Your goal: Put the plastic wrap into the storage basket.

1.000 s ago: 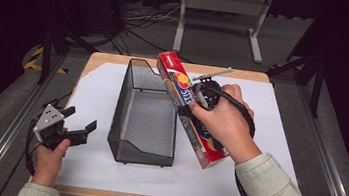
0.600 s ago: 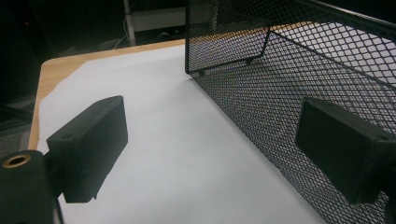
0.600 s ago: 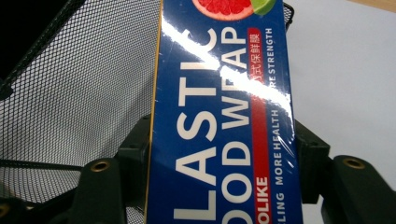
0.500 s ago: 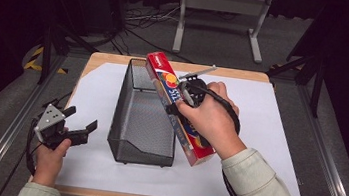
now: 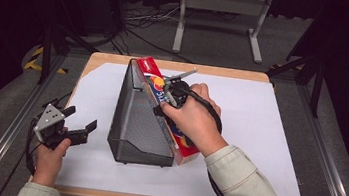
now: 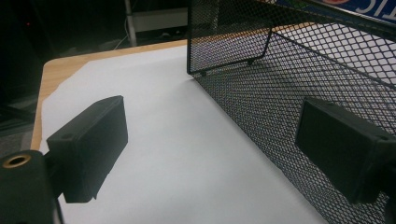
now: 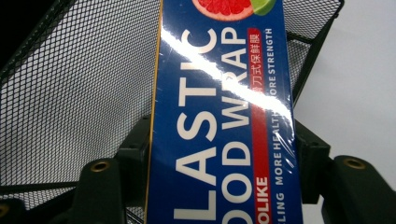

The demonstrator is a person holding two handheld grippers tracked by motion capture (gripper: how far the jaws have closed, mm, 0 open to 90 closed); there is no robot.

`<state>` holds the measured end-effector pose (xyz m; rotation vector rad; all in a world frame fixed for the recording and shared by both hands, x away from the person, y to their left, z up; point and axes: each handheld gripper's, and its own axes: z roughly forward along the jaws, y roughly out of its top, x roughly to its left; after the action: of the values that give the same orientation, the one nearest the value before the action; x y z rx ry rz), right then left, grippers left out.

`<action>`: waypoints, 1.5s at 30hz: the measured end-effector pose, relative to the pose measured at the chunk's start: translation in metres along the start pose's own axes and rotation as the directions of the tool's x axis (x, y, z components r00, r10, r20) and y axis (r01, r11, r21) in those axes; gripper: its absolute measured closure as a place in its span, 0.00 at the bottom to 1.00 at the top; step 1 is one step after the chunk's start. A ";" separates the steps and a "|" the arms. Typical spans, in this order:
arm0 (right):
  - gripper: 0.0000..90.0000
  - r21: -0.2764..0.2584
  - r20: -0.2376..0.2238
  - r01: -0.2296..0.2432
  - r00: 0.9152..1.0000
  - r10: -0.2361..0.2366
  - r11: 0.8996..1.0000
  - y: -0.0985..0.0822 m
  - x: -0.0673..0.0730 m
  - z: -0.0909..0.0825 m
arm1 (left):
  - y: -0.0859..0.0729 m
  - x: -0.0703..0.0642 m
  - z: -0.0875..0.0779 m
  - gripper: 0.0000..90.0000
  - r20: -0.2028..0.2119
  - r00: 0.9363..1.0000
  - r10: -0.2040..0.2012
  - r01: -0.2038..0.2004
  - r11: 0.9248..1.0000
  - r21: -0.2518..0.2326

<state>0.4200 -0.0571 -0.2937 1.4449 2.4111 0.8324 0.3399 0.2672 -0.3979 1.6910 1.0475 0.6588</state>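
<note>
Right now my right gripper [image 5: 166, 98] is clamped across the plastic wrap box [image 7: 224, 121], one jaw on each long side. The box lies tilted along the right rim of the black mesh basket [image 5: 134, 123], its far end over the basket's far right corner and its near end low beside the basket's near right corner. To do this well, I think I should swing the box left until it lies parallel over the basket's opening, level it, then lower it inside before letting go, so neither end catches the rim. My right hand [image 5: 195, 120] reaches forward, wrist over the box. My left gripper [image 5: 75, 132] hangs left of the basket, jaws apart and empty, aimed at its left wall.
</note>
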 end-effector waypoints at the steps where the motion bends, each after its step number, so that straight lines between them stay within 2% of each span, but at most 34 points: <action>1: 0.43 0.000 0.001 0.006 1.000 -0.006 1.000 0.000 0.001 0.002 | 0.000 0.000 0.000 0.11 0.000 1.000 0.000 0.000 1.000 0.000; 24: 0.43 0.102 0.033 0.028 0.999 -0.032 0.994 0.000 0.014 0.040 | 0.000 -0.001 0.001 0.11 0.004 1.000 0.001 -0.001 1.000 0.000; 27: 0.43 0.122 0.048 0.034 0.998 -0.040 0.992 0.000 0.016 0.045 | 0.000 -0.001 0.002 0.11 0.004 1.000 0.001 -0.001 1.000 0.000; 33: 0.43 0.166 0.066 0.005 0.998 -0.016 0.986 0.004 0.016 0.050 | 0.000 -0.001 0.001 0.11 0.002 1.000 0.002 -0.002 1.000 -0.004; 45: 0.43 0.228 0.086 -0.007 0.996 -0.013 0.974 0.006 0.018 0.063 | 0.000 0.000 0.001 0.11 0.003 1.000 0.000 0.000 1.000 -0.003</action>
<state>0.4440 -0.0165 -0.3401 1.5206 2.5082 0.4923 0.3404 0.2671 -0.3984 1.6889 1.0437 0.6574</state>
